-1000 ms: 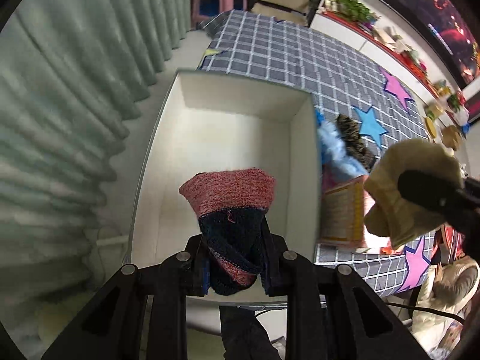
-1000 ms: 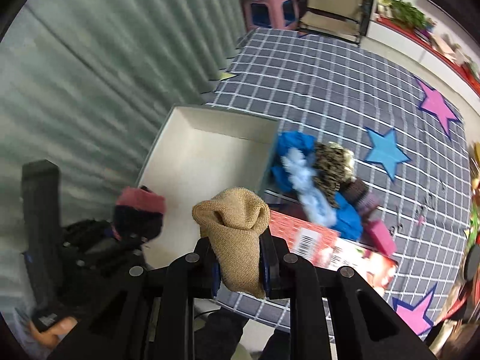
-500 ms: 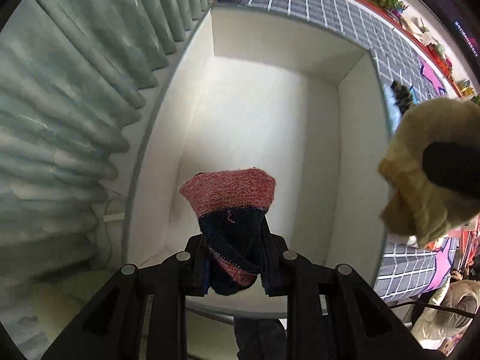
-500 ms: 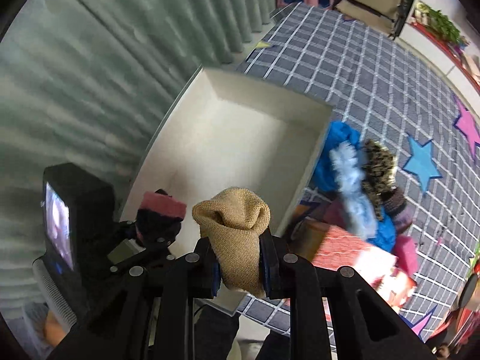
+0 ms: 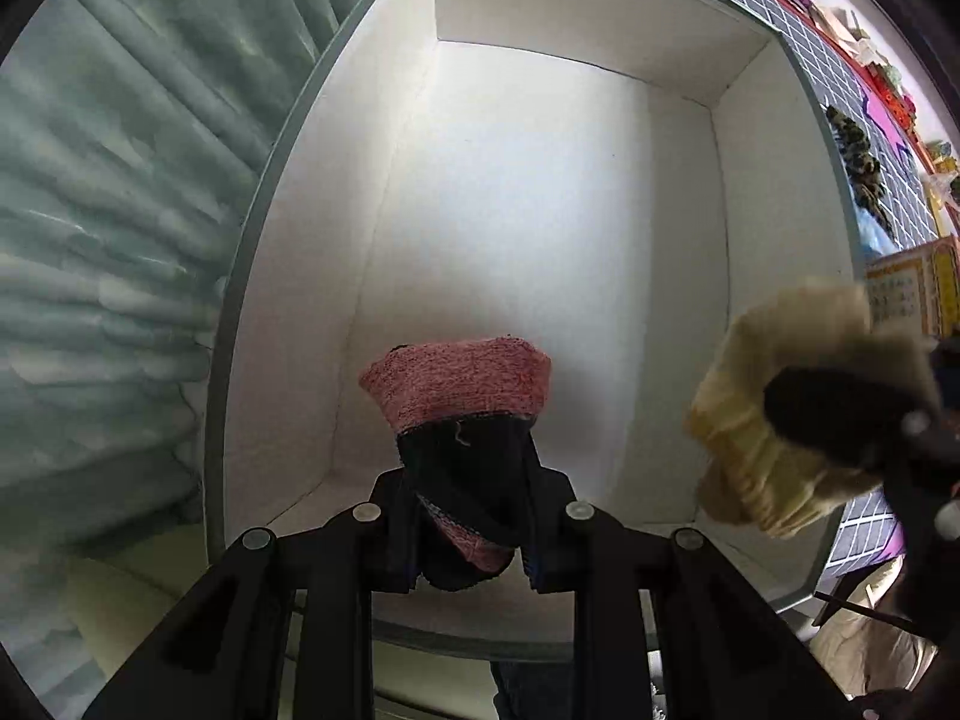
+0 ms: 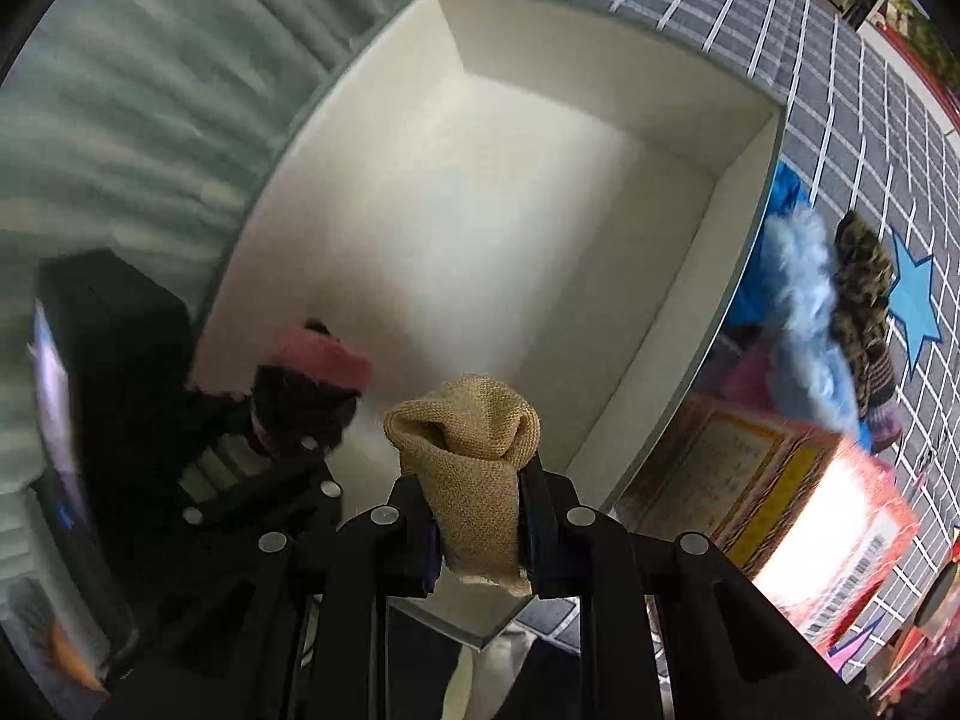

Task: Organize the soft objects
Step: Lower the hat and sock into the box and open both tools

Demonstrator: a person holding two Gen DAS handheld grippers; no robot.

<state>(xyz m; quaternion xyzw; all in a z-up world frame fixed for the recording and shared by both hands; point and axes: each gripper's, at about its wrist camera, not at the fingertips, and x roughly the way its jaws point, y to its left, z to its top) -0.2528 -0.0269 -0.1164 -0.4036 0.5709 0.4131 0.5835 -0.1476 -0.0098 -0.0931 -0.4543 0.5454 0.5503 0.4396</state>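
My left gripper point(image 5: 471, 516) is shut on a pink and dark blue knitted sock point(image 5: 459, 387), held over the near end of a white open box point(image 5: 600, 18). The sock also shows in the right wrist view point(image 6: 312, 372). My right gripper point(image 6: 477, 516) is shut on a tan knitted sock point(image 6: 474, 438), above the box's near right corner point(image 6: 744, 222). The tan sock appears at the right of the left wrist view point(image 5: 774, 414). The box's white floor shows nothing lying in it.
A pile of soft items, blue fluffy point(image 6: 798, 276) and leopard-patterned point(image 6: 858, 282), lies right of the box on a grey checked cloth point(image 6: 840, 78). A red and yellow carton point(image 6: 780, 480) lies beside them. Green curtains point(image 5: 120, 210) hang left of the box.
Both grippers have moved forward and down toward the box, which now fills most of each view. Each still holds its sock.
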